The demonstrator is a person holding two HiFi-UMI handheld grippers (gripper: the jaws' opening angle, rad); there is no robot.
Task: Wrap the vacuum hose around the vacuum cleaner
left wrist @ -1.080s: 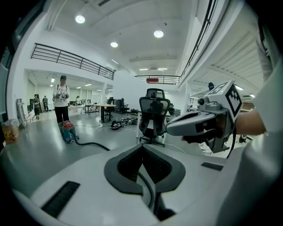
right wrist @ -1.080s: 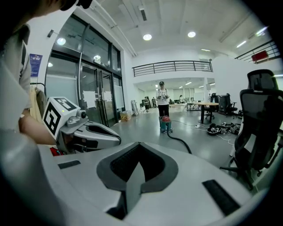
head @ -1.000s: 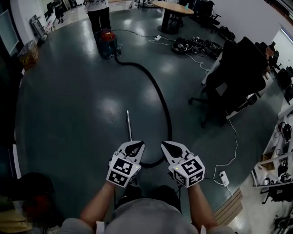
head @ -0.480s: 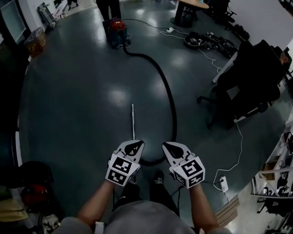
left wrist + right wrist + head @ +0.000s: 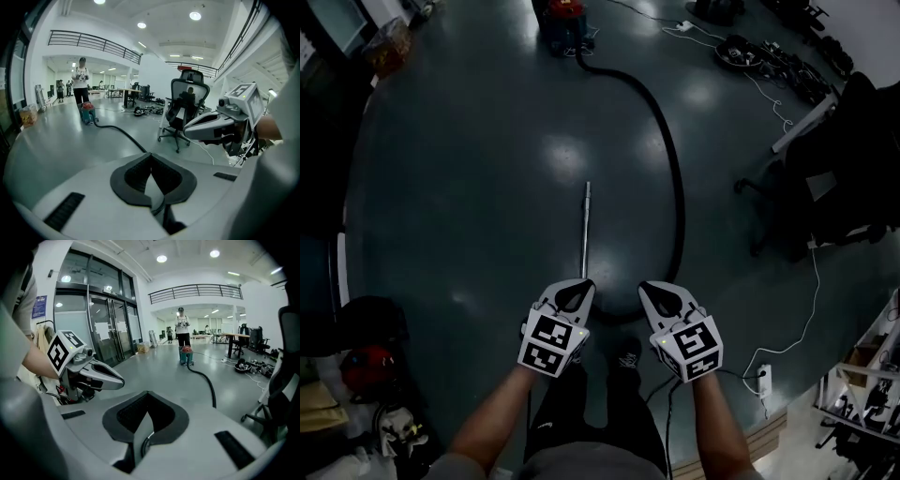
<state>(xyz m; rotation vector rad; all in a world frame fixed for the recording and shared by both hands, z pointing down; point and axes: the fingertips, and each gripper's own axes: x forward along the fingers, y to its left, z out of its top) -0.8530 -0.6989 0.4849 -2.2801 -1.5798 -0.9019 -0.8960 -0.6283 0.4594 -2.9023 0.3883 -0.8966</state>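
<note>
Lowered since before, left claw [image 5: 580,285] and right claw [image 5: 644,287] closed, empty, vacuum hose [image 5: 678,187] bend on floor beneath them

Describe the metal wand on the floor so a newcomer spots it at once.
In the head view, follow the black vacuum hose curving across the dark floor from the red and blue vacuum cleaner at the top. Left of that curve, just ahead of the left gripper, lies the metal wand. It alone is straight, thin and silvery; the hose is thick, black and bent.
</note>
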